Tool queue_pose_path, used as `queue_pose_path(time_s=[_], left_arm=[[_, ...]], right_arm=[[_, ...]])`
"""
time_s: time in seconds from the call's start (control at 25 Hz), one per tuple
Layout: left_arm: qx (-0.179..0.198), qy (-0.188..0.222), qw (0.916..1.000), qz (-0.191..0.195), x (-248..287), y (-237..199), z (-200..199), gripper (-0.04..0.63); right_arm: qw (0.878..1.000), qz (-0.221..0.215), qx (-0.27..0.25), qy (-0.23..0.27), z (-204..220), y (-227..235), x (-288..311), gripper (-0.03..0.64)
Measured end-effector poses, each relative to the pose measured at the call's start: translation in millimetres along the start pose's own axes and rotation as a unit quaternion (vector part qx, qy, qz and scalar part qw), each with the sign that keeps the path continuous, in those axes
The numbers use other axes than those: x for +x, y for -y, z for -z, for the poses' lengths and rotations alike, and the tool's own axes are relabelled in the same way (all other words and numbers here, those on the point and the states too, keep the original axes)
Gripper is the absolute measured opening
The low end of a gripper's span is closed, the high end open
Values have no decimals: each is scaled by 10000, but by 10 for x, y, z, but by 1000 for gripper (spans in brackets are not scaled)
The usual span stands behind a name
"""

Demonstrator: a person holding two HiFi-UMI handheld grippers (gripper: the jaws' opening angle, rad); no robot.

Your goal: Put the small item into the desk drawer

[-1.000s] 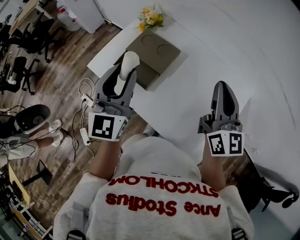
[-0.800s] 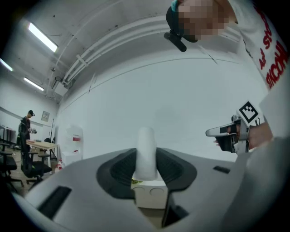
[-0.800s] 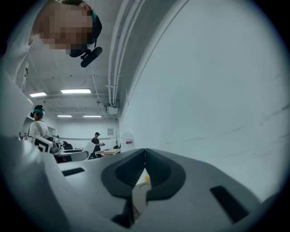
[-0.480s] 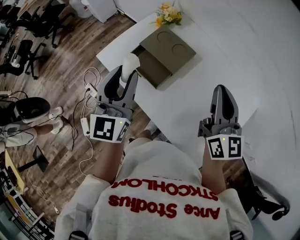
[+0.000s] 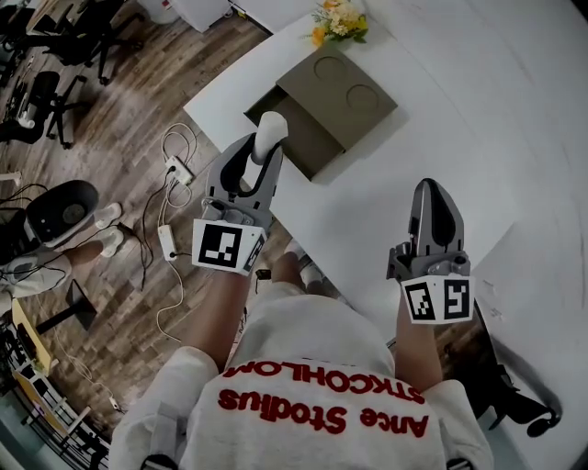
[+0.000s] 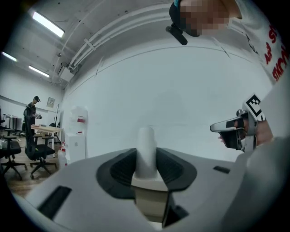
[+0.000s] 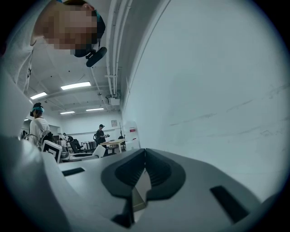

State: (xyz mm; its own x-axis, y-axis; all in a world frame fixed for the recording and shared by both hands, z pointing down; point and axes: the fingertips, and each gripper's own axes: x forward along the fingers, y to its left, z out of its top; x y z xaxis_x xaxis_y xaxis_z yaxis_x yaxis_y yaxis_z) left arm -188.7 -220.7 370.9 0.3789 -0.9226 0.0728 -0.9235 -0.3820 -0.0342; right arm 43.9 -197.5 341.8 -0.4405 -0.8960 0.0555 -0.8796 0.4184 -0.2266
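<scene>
Overhead, in the head view, I see my left tongs (image 5: pixel 260 154) carrying the small white item (image 5: pixel 271 133) at the open drawer (image 5: pixel 299 142) of a brown box (image 5: pixel 340 87) on the white surface (image 5: pixel 386 197). My right tongs (image 5: pixel 434 195) are well apart from it. Only the left gripper view shows the pinch: the item stands upright, clamped. The right gripper view shows tongs pressed together, empty.

small item (image 5: pixel 270 135) white | drawer box (image 5: pixel 344 87) olive-brown | desk (image 5: pixel 441 110) white | flowers (image 5: pixel 338 18) yellow-orange | left gripper (image 5: pixel 260 154) and right gripper (image 5: pixel 434 197) grey, black-and-white square markers | floor (image 5: pixel 138 101) brown wood grain | sweatshirt (image 5: pixel 312 344) pale grey, red lettering
</scene>
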Motion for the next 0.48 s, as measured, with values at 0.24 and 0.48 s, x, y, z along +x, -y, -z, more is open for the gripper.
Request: queue_pose_path(time_s=[0.24, 0.48], left_arm=[[-185, -432, 9987, 187, 205, 139, 517, 138], [-185, -741, 9963, 405, 494, 258, 853, 140]], right_arm=[[9997, 34, 124, -228, 312, 151, 56, 6], [9988, 99, 147, -453, 496, 316, 113, 6]])
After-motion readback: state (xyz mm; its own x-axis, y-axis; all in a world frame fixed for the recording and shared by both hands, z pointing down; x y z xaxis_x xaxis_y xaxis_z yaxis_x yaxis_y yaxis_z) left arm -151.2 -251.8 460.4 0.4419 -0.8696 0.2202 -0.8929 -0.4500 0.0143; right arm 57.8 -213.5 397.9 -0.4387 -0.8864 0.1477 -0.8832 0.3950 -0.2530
